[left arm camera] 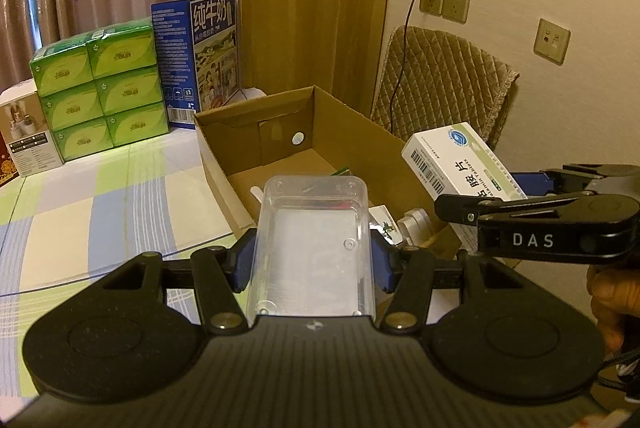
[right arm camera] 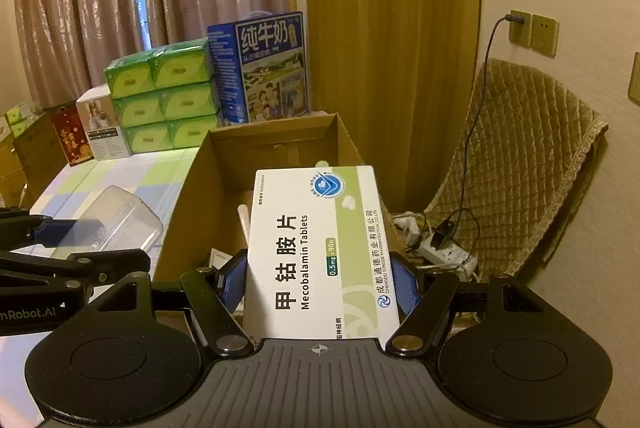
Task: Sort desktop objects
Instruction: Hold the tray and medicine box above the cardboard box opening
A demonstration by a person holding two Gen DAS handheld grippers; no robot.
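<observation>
My left gripper (left arm camera: 312, 260) is shut on a clear plastic box (left arm camera: 314, 240), held over the near edge of an open cardboard box (left arm camera: 340, 132). My right gripper (right arm camera: 320, 282) is shut on a white and green medicine box (right arm camera: 320, 248) labelled Mecobalamin Tablets, held above the same cardboard box (right arm camera: 276, 144). In the left wrist view the medicine box (left arm camera: 460, 164) and the right gripper's black body show at the right. In the right wrist view the clear plastic box (right arm camera: 116, 220) shows at the left. Small items lie inside the cardboard box, partly hidden.
Stacked green tissue packs (left arm camera: 100, 88), a blue milk carton (left arm camera: 200, 52) and a white box (left arm camera: 28, 132) stand at the back of the checked tablecloth (left arm camera: 100, 196). A quilted chair (right arm camera: 520, 164), a power strip (right arm camera: 444, 252) and wall sockets (right arm camera: 532, 32) lie to the right.
</observation>
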